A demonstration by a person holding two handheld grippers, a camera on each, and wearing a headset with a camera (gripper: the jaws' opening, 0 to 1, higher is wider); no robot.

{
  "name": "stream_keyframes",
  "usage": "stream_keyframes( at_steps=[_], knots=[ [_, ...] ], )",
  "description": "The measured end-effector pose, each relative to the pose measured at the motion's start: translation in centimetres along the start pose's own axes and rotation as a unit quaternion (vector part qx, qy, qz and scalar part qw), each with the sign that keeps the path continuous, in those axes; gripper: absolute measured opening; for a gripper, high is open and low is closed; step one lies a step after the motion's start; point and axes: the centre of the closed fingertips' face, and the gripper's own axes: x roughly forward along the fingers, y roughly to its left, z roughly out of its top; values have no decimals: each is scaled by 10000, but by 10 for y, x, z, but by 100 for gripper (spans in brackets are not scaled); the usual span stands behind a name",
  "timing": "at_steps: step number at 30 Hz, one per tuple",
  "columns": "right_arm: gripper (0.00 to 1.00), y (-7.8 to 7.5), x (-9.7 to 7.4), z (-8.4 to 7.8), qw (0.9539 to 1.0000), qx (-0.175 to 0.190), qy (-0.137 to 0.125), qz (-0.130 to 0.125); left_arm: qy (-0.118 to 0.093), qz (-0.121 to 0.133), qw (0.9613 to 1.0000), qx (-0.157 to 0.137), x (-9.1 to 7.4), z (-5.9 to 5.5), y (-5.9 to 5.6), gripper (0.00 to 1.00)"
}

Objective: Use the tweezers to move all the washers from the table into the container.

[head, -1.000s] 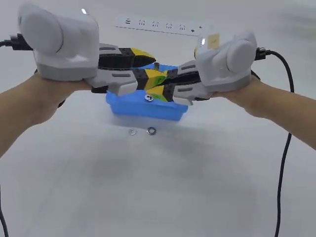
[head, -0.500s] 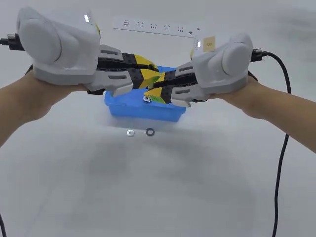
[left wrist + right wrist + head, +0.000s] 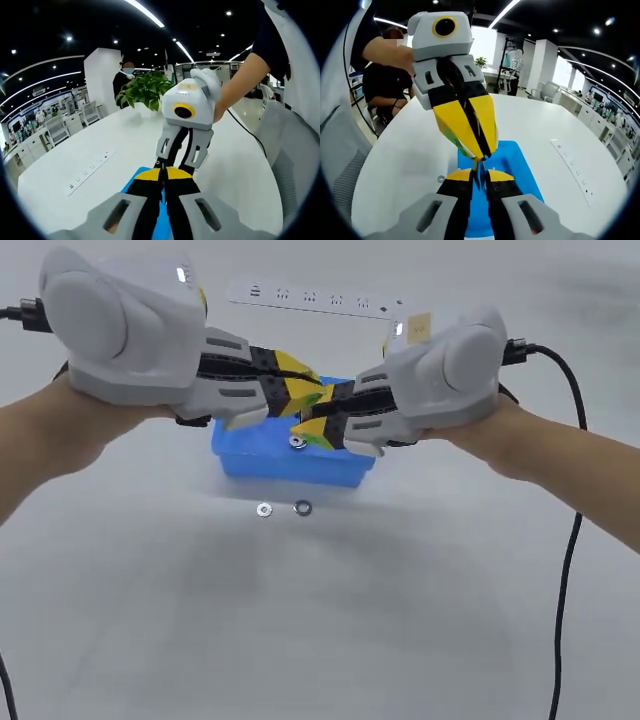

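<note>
Your left hand-held gripper [image 3: 308, 392] and right hand-held gripper [image 3: 306, 429] hide the inside of the blue container [image 3: 290, 468]. What their meeting tips pinch is too thin to identify. Two washers [image 3: 264, 510] on the counter [image 3: 320, 620] are mere specks.

Head view bright and even, lit softly from overhead. Faint grey shadow on the table [image 3: 300, 580] near centre, no glare. Far edge slightly blurred. Both gripper views strongly bent at the edges. Dark ceilings with glaring strip lights [image 3: 145, 12], close foreground a little soft.
</note>
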Motion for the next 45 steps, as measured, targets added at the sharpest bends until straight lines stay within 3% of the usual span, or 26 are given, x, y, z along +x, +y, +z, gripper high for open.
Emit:
stream_keyframes(
  at_steps=[6, 17, 20, 23, 30, 35, 40, 44, 45],
  knots=[
    [15, -5, -6, 0, 9996, 161, 18, -229, -155, 91, 9998, -117, -5, 9, 5, 4],
    [32, -10, -18, -1, 9982, 359, -97, -468, -53, 157, 9999, 20, -10, 5, 12, 5],
    [40, -15, -23, -6, 9967, 192, 14, -785, -40, 185, 9998, 29, -14, 5, 13, 5],
    [53, -17, -29, -8, 9946, 289, 29, -994, -30, 216, 9998, 21, -19, 3, 14, 5],
    [66, -4, -44, -10, 9929, 482, -45, -1086, -116, 307, 9994, -68, -30, 7, 9, 5],
    [74, 11, -55, -14, 9916, 622, -54, -1130, -29, 303, 9995, -4, -37, 1, 3, 5],
    [86, 29, -71, -23, 9900, 796, -62, -1161, -213, 398, 9989, -111, -50, 9, -4, 5],
    [100, 41, -79, -37, 9865, 1081, -28, -1233, -164, 421, 9989, -114, -56, 3, -6, 5],
    [100, 44, -80, -40, 9865, 1111, -12, -1201, -136, 403, 9991, -91, -56, 4, -11, 5]
  ],
)
